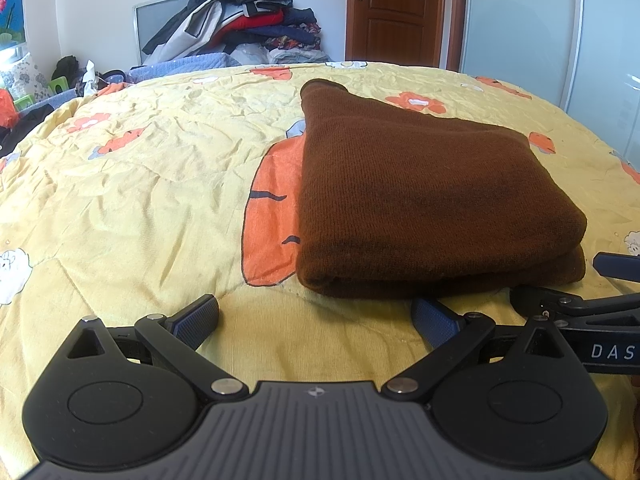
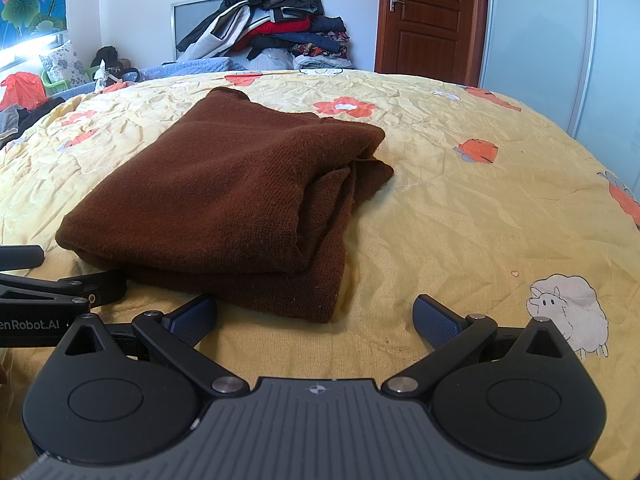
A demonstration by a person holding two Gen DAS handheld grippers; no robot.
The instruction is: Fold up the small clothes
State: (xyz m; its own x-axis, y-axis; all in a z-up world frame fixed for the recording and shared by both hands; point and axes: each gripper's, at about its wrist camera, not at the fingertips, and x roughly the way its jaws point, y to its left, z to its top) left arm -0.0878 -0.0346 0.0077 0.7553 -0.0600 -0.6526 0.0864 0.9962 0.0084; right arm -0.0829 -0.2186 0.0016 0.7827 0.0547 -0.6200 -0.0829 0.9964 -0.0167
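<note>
A brown knitted garment (image 1: 424, 200) lies folded in layers on the yellow flowered bedspread (image 1: 140, 184). In the right wrist view the same garment (image 2: 224, 208) shows its stacked edges at its near right side. My left gripper (image 1: 316, 316) is open just short of the garment's near edge, holding nothing. My right gripper (image 2: 316, 316) is open too, with the garment's near corner just ahead of its left finger. Each gripper shows at the edge of the other's view: the right gripper (image 1: 580, 304) and the left gripper (image 2: 60, 288).
A heap of clothes (image 2: 276, 28) is piled against the far wall behind the bed. A brown door (image 2: 432, 16) and a white wardrobe (image 2: 540, 48) stand at the back right. Small items and a red bag (image 2: 22, 88) lie at the far left.
</note>
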